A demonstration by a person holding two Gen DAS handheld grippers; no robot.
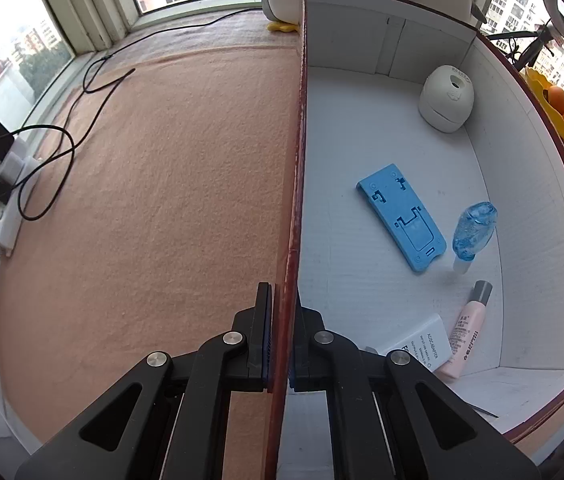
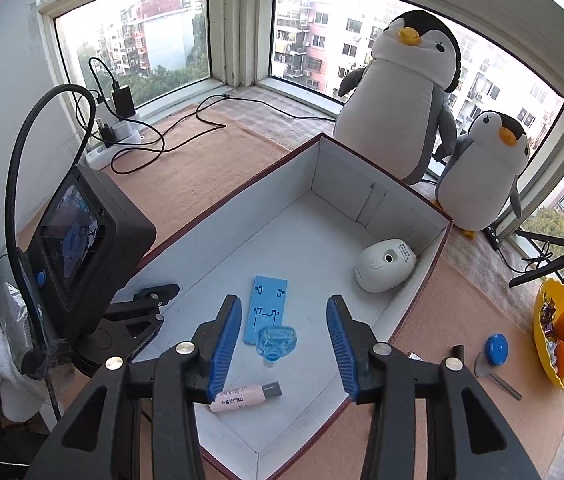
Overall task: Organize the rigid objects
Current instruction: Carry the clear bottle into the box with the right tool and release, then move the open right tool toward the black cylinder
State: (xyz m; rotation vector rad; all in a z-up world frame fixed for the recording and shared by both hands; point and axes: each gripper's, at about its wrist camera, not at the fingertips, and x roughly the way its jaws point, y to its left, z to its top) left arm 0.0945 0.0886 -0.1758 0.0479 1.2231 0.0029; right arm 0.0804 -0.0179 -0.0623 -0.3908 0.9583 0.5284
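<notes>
Daylight pours through a bay of white-framed windows [image 2: 130, 40] that look out on apartment blocks and treetops. Below them a peach-coloured textured mat [image 1: 154, 184] covers the wide sill-like surface. A white power strip [image 2: 116, 136] with plugged chargers sits at its far left corner, black cables [image 2: 202, 120] trailing across the mat.

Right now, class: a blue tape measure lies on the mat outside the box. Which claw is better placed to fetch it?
Right. The right claw is open and empty above the box, beside the tape measure. The left claw is shut on the box wall.
</notes>
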